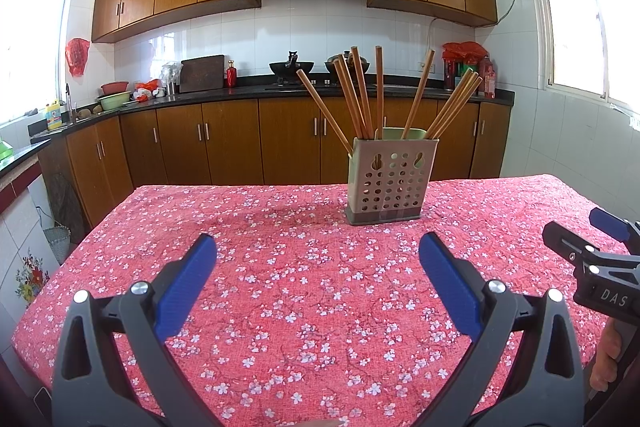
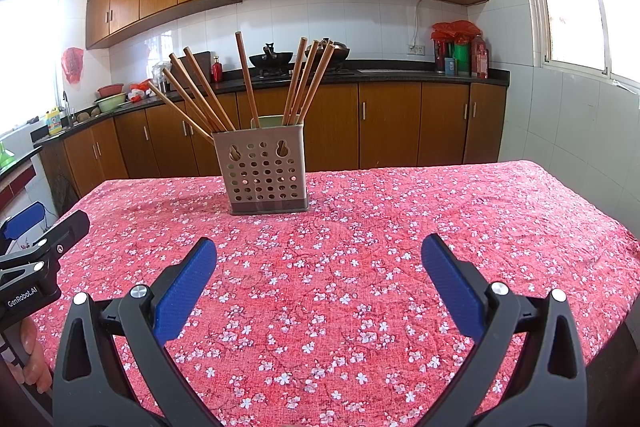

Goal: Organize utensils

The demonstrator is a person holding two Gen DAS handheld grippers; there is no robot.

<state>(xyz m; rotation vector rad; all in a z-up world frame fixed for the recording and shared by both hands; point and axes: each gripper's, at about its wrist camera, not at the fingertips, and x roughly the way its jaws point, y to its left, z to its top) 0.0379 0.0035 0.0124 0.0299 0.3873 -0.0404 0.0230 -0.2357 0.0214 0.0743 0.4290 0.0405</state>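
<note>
A beige perforated utensil holder stands upright on the red floral tablecloth, far of centre; it also shows in the right wrist view. Several wooden chopsticks stand in it, fanned out to both sides. My left gripper is open and empty, above the cloth, well short of the holder. My right gripper is open and empty too, at a similar distance. Each gripper shows at the edge of the other's view: the right one and the left one.
The table's far edge lies just behind the holder. Beyond it run brown kitchen cabinets and a black countertop with woks, bottles and bowls. Windows are on both side walls. A small basket stands on the floor at the left.
</note>
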